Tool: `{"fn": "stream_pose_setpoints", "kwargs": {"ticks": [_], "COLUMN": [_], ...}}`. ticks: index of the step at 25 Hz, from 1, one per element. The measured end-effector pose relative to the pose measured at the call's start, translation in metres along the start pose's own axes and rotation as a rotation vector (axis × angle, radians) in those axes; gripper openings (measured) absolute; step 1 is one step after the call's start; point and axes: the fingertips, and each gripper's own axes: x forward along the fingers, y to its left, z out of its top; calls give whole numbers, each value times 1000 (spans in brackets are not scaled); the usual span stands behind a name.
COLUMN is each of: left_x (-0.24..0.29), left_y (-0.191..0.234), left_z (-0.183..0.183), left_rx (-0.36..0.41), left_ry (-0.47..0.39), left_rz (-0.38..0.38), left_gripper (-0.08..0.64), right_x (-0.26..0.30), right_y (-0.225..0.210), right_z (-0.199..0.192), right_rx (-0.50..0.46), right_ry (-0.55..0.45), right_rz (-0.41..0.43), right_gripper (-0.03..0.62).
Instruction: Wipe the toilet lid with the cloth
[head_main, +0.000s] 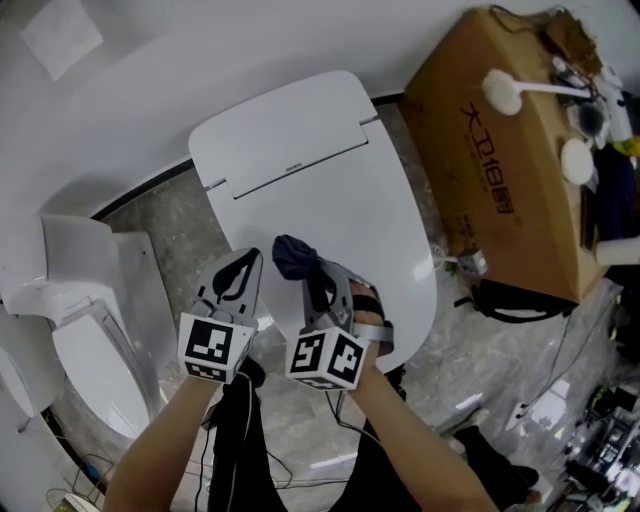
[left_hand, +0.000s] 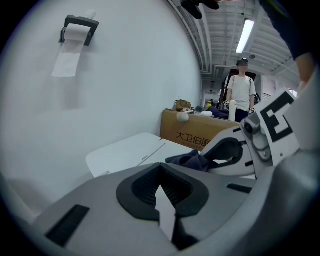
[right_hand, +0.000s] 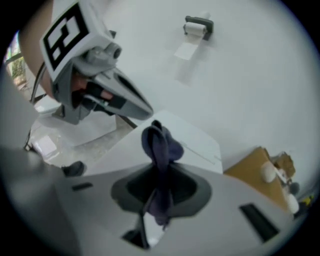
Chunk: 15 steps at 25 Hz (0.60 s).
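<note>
1. Toilet lid (head_main: 310, 190): white, closed flat, its hinge end against a white wall.
2. Right gripper (head_main: 322, 285): jaws clamped on a dark blue cloth (right_hand: 160, 145). A bunched wad stands out past the tips, and a tail hangs back between the pads.
3. The cloth sits over the middle of the lid, toward its front edge. Cannot tell whether it touches the surface.
4. Left gripper (head_main: 250, 262): jaws pressed together, nothing between them. It is over the lid's front left part, just beside the right gripper.
5. Cardboard box (head_main: 510, 150): brown, to the right of the lid, printed characters on its side. A white long-handled tool (head_main: 520, 90) with a round head lies on top.
6. 2nd toilet (head_main: 90, 350): white, to the left of the lid, apart from it.
7. Paper roll holder (left_hand: 77, 25): on the wall above the lid, 1 sheet hanging down.
8. 1 person (left_hand: 243, 90) stands well beyond the lid's right side.
</note>
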Motion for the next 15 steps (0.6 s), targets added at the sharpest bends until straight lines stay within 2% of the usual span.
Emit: {"fn": "stream_pose_setpoints", "kwargs": {"ticks": [9,15], "left_x": [5,3], "left_y": [-10,-18], "left_z": [12,21], "left_rx": [13,11], "left_ry": [-12,-23], "left_rz": [-17,-18], "left_gripper": [18,18], "right_x": [-19,-38], "right_y": [-55,-79], "right_z": [12,23], "right_rx": [261,417], "right_ry": [-108,-209], "right_rz": [-31,3], "right_gripper": [81,81]}}
